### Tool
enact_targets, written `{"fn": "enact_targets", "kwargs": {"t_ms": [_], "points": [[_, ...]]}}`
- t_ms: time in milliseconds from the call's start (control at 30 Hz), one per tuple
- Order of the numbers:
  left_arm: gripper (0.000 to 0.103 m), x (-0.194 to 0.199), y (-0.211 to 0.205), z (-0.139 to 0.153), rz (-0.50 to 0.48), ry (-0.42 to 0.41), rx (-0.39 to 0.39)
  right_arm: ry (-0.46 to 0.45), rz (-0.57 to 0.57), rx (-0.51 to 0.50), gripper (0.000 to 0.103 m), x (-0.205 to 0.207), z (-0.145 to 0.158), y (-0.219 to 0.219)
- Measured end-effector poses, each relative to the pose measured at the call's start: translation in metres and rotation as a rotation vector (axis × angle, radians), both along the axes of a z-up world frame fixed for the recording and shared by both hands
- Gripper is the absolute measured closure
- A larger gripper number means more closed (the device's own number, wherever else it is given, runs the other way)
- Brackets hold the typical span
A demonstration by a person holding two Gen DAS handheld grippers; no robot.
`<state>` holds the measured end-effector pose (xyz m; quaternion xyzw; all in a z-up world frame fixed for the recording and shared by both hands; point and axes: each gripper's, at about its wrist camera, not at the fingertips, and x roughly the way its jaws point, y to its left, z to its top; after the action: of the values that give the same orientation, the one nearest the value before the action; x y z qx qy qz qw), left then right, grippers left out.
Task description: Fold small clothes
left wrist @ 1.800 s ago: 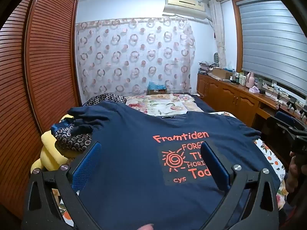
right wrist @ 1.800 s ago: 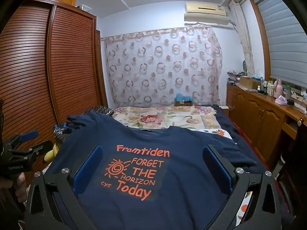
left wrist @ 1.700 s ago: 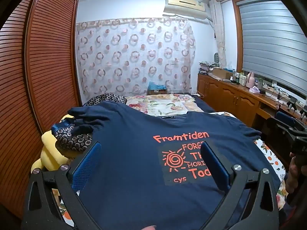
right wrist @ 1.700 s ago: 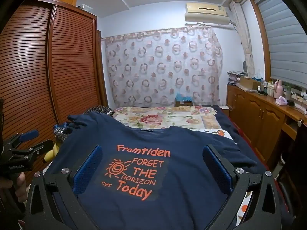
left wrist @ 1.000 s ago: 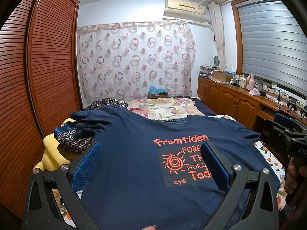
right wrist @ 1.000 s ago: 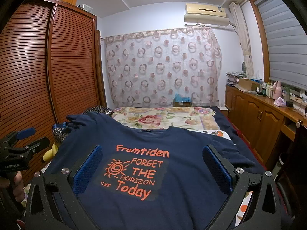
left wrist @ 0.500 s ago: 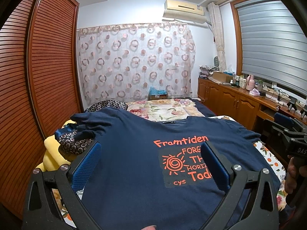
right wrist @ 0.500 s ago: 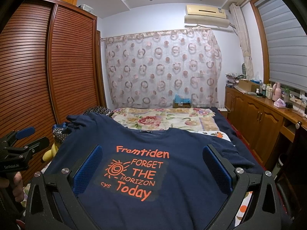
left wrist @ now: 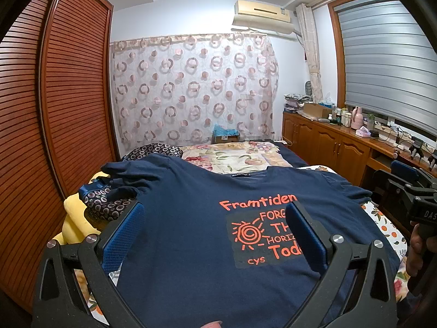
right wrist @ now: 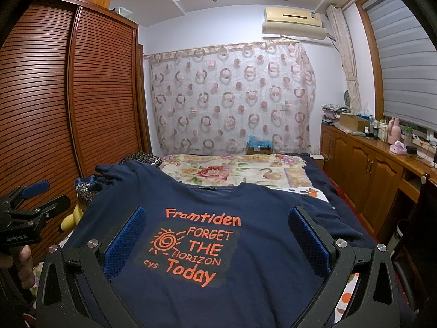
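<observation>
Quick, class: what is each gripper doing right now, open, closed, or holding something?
Left gripper: open, holding nothing, above the T-shirt.
Right gripper: open, holding nothing, above the same T-shirt.

Left tongs (left wrist: 215, 227) spread wide, blue pads clear of cloth. Navy T-shirt (left wrist: 191, 235) lies flat on bed (left wrist: 235, 158), orange print face up, collar far. Yellow cushion (left wrist: 73, 221) at left. Right tongs (left wrist: 409, 188) at right edge, hand-held.
</observation>
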<state>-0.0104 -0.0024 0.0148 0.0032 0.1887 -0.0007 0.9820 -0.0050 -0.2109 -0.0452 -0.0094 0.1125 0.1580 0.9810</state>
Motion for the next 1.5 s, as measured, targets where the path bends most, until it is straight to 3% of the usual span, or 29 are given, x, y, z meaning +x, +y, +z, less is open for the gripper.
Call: {"fn": "enact_targets", "kwargs": {"t_ms": [1500], "points": [[0.0, 0.0069, 0.0009, -0.0012, 0.009, 0.02, 0.013, 0.017, 0.002, 0.0, 0.0, 0.0034, -0.0024, 0.0005]]}}
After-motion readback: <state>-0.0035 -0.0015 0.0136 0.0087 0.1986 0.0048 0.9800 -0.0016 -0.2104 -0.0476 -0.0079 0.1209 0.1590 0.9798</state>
